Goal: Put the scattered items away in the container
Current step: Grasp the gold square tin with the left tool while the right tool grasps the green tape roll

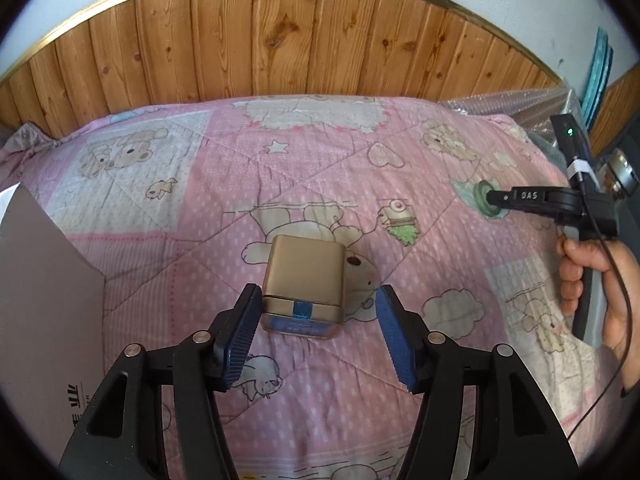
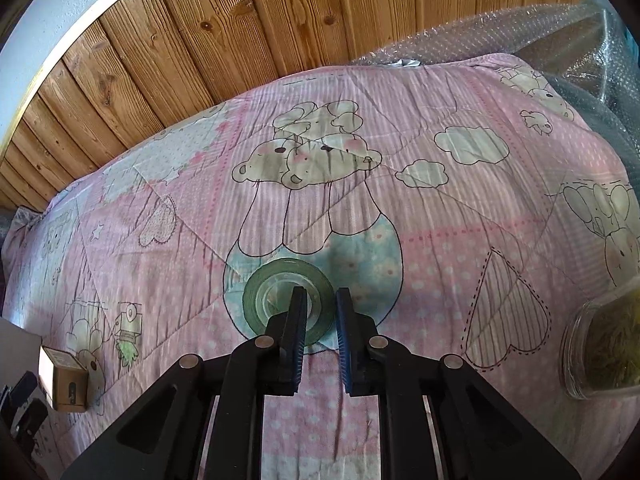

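Note:
A gold tin box [image 1: 304,286] with a blue tape seal lies on the pink quilt; it also shows in the right wrist view [image 2: 64,380] at the far left. My left gripper [image 1: 318,300] is open, its blue pads on either side of the box's near end, not squeezing it. A green tape roll [image 2: 288,300] lies flat on the quilt. My right gripper [image 2: 320,304] is closed on the roll's near wall, one finger inside the hole, one outside. In the left wrist view the roll [image 1: 486,200] sits at the right gripper's tip [image 1: 494,200].
A grey cardboard box flap [image 1: 44,280] stands at the left. A clear jar of yellowish stuff [image 2: 604,344] lies at the right. Bubble wrap [image 2: 540,36] covers things at the back right. A wooden panel wall [image 1: 280,36] bounds the bed.

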Demonstrator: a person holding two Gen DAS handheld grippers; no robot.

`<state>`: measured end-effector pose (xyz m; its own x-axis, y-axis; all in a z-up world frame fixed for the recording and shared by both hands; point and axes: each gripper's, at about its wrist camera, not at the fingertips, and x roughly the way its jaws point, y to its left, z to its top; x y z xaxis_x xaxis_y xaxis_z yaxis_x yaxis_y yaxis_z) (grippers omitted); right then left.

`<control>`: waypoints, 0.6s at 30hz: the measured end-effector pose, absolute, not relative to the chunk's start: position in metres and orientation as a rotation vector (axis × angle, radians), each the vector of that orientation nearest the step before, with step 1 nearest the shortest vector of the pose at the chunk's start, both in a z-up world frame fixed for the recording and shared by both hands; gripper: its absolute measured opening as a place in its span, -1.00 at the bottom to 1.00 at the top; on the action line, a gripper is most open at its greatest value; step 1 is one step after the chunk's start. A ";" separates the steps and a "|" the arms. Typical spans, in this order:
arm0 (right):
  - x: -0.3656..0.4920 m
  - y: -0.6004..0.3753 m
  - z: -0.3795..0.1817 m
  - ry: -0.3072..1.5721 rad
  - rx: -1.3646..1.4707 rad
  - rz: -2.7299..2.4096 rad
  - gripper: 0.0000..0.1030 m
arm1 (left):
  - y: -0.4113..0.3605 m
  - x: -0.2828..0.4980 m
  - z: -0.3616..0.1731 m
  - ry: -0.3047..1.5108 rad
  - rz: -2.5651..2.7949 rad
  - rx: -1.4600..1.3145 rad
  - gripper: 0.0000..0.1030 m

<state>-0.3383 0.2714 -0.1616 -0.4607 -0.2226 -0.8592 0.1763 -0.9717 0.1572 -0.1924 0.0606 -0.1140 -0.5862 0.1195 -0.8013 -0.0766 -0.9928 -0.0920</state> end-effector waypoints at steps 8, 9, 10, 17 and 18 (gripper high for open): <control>-0.342 0.266 -0.163 -0.048 1.463 -2.504 -0.69 | 0.034 -0.202 -0.142 -0.366 2.659 -1.409 0.03; -0.342 0.266 -0.163 -0.045 1.462 -2.504 -0.69 | 0.033 -0.200 -0.141 -0.380 2.672 -1.406 0.02; -0.342 0.267 -0.162 -0.044 1.461 -2.505 -0.69 | 0.032 -0.198 -0.140 -0.387 2.673 -1.406 0.01; -0.334 0.267 -0.152 -0.044 1.457 -2.501 -0.70 | 0.031 -0.175 -0.117 -0.387 2.692 -1.357 -0.01; -0.332 0.267 -0.149 -0.045 1.456 -2.494 -0.70 | 0.031 -0.172 -0.114 -0.386 2.694 -1.352 -0.01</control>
